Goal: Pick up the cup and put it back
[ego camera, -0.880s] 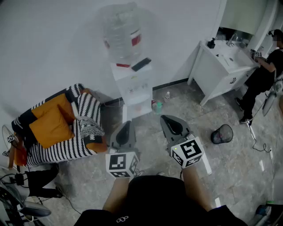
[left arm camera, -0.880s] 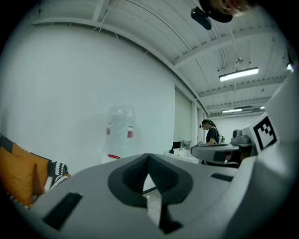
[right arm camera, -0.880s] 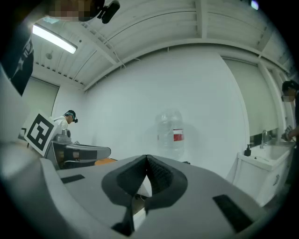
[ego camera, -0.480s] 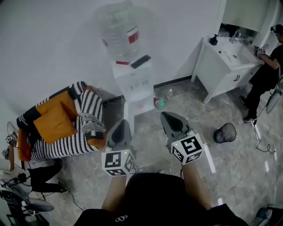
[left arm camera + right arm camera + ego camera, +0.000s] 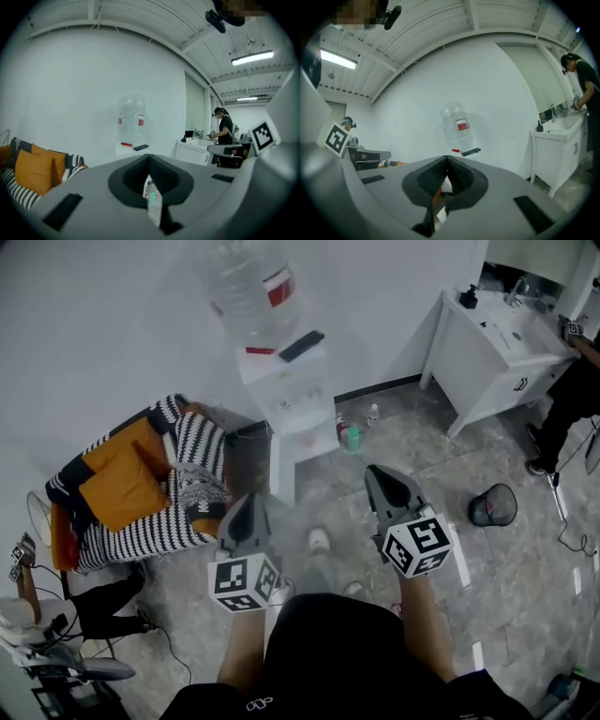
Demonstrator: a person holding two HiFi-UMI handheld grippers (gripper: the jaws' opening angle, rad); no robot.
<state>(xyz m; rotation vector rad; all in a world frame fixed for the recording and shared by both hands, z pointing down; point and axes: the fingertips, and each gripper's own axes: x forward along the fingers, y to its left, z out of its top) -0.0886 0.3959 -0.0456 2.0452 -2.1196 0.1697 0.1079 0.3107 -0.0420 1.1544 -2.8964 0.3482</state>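
1. Cup (image 5: 353,437), or what looks most like one from where you stand: a small green vessel on the floor (image 5: 422,456). It sits at the foot of the water dispenser (image 5: 286,404), on its 3 o'clock side, and is too small to tell for certain.
2. It lies at about 12 o'clock from your right hand-held gripper (image 5: 382,482) and at 1 o'clock from your left hand-held gripper (image 5: 247,507), well apart from both.
3. Your left hand-held gripper has its jaws together, tips meeting, with nothing between them. In the left gripper view a speck of green shows through the slot below the tips, far beyond them.
4. Your right hand-held gripper also has its jaws pressed together and carries nothing. It points at the dispenser.
5. The dispenser stands against the white wall at 12 o'clock from your two grippers. A clear water bottle (image 5: 248,287) sits on top of it, with a flat black object (image 5: 301,346) at the bottle's foot.
6. A small clear bottle (image 5: 373,413) stands just beside the cup, at its 1 o'clock.
7. A striped sofa (image 5: 178,512) with orange cushions (image 5: 117,488) is at 9 o'clock from your left hand-held gripper.
8. A white counter (image 5: 487,362) with a sink stands at 2 o'clock from your right hand-held gripper. A person in black (image 5: 572,395) is at its right end.
9. A black mesh waste basket (image 5: 494,505) lies at 3 o'clock from your right hand-held gripper.
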